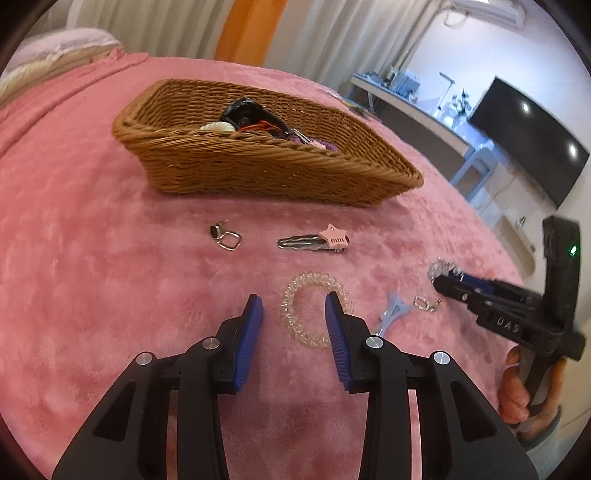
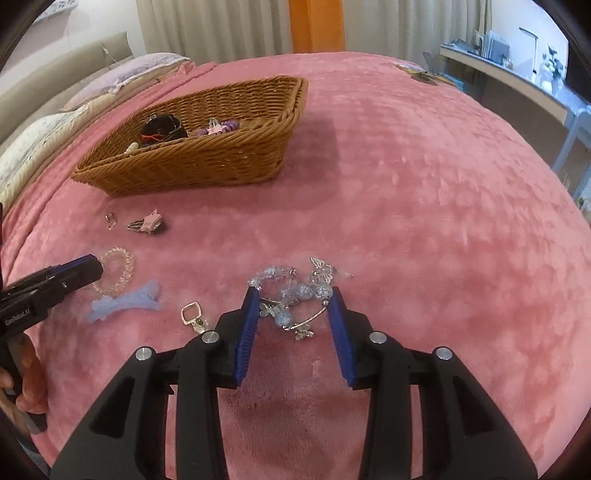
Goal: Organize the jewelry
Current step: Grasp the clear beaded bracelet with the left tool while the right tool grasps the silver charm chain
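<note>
From the left wrist, the left tongs point(image 1: 293, 301) gape wide over a clear coil bracelet point(image 1: 314, 308) lying on the pink bed blanket point(image 1: 92, 258); a star hair clip point(image 1: 314, 240) sits nearer the wicker basket point(image 1: 258, 173). From the right wrist, the right tongs point(image 2: 291, 295) stand open, flanking a blue beaded bracelet point(image 2: 291, 291) on the blanket, a blue hair clip point(image 2: 125, 301) lying to its left.

1. A home bedroom: a bed point(image 2: 406, 166) under a pink plush blanket, with pillows point(image 2: 44, 133) at its head.
2. Cream curtains point(image 2: 221, 26) hang behind (one orange panel).
3. A dark television point(image 1: 532, 144) faces a long desk point(image 1: 413, 107).
</note>
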Action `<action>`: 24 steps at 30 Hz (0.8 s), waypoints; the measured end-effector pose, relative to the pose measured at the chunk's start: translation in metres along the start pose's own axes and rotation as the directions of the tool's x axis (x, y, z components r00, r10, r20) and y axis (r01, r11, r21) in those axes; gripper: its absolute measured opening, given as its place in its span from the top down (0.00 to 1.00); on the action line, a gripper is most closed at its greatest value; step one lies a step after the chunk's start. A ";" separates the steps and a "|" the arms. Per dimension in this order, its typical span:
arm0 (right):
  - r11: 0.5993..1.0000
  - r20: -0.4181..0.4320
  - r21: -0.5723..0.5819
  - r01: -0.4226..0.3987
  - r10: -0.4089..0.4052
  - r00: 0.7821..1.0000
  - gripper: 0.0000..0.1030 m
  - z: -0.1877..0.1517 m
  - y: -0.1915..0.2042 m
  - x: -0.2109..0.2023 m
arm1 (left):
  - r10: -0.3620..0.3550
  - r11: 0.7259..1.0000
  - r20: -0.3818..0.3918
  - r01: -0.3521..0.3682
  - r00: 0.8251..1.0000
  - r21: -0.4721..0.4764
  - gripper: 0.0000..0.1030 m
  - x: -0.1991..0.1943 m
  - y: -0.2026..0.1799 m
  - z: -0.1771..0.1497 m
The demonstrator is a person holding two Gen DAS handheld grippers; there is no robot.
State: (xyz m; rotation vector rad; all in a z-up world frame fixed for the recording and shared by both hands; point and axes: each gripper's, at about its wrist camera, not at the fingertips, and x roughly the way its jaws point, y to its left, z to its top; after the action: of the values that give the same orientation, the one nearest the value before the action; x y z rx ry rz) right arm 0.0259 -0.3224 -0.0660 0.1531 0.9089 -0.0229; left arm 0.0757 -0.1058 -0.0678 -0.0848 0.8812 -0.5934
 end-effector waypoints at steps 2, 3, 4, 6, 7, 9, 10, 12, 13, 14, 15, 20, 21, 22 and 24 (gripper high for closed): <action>1.000 -0.001 -0.002 0.000 0.000 1.000 0.67 -0.001 0.000 0.000 | 0.040 0.998 -0.010 -0.040 0.999 0.039 0.65 0.003 -0.008 0.000; 1.000 0.004 -0.008 -0.002 0.002 1.000 0.73 -0.001 0.001 0.000 | 0.063 0.996 -0.011 -0.062 0.998 0.058 0.66 0.004 -0.011 -0.001; 1.000 0.006 -0.012 -0.005 0.005 1.000 0.86 -0.002 0.002 -0.002 | 0.084 0.993 -0.007 -0.083 0.996 0.083 0.76 0.005 -0.017 -0.002; 1.000 0.016 -0.029 -0.009 0.009 1.000 0.91 -0.003 0.006 -0.004 | 0.087 0.991 -0.016 -0.084 0.996 0.107 0.92 0.007 -0.022 -0.003; 0.999 0.025 -0.034 -0.006 0.007 1.000 0.91 -0.004 0.007 -0.006 | 0.095 0.989 -0.011 -0.093 0.995 0.115 0.93 0.006 -0.023 -0.003; 1.000 0.045 -0.030 -0.007 0.008 0.999 0.91 -0.003 0.006 -0.011 | 0.089 0.989 0.013 -0.090 0.996 0.121 0.93 0.002 -0.025 -0.003; 1.000 0.058 -0.022 -0.017 0.018 0.998 0.91 -0.003 0.006 -0.014 | 0.082 0.989 0.032 -0.085 0.996 0.120 0.93 -0.002 -0.025 -0.003; 0.998 0.090 0.002 -0.057 0.056 0.994 0.91 -0.001 0.002 -0.024 | 0.061 0.991 0.069 -0.069 0.996 0.112 0.93 -0.011 -0.024 -0.003; 0.998 0.102 0.011 -0.067 0.066 0.993 0.91 0.000 0.001 -0.028 | 0.043 0.993 0.091 -0.053 0.995 0.106 0.93 -0.017 -0.023 -0.003; 0.997 0.119 0.022 -0.076 0.073 0.990 0.91 0.001 0.000 -0.033 | 0.025 0.994 0.110 -0.036 0.994 0.099 0.93 -0.023 -0.023 -0.002; 0.996 0.131 0.026 -0.082 0.078 0.988 0.91 0.003 0.000 -0.037 | 0.004 0.995 0.125 -0.016 0.992 0.096 0.93 -0.029 -0.022 -0.001; 0.993 0.196 0.014 -0.113 0.108 0.975 1.00 0.016 0.010 -0.063 | -0.027 0.994 0.180 0.008 0.983 0.109 0.93 -0.051 -0.027 0.008; 0.993 0.208 0.009 -0.114 0.110 0.972 1.00 0.019 0.012 -0.069 | -0.023 0.993 0.189 0.001 0.982 0.119 0.93 -0.056 -0.029 0.010; 0.994 0.224 -0.001 -0.110 0.108 0.969 1.00 0.024 0.016 -0.076 | -0.018 0.991 0.202 -0.009 0.979 0.132 0.93 -0.063 -0.032 0.015; 0.994 0.248 -0.021 -0.104 0.106 0.963 1.00 0.032 0.021 -0.086 | -0.013 0.989 0.218 -0.020 0.976 0.146 0.93 -0.072 -0.034 0.023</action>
State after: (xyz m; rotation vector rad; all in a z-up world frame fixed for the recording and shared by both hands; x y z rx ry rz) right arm 0.0001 -0.3098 0.0239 0.1862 0.6493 0.0587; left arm 0.0425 -0.1007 0.0079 -0.0143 0.6217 -0.6312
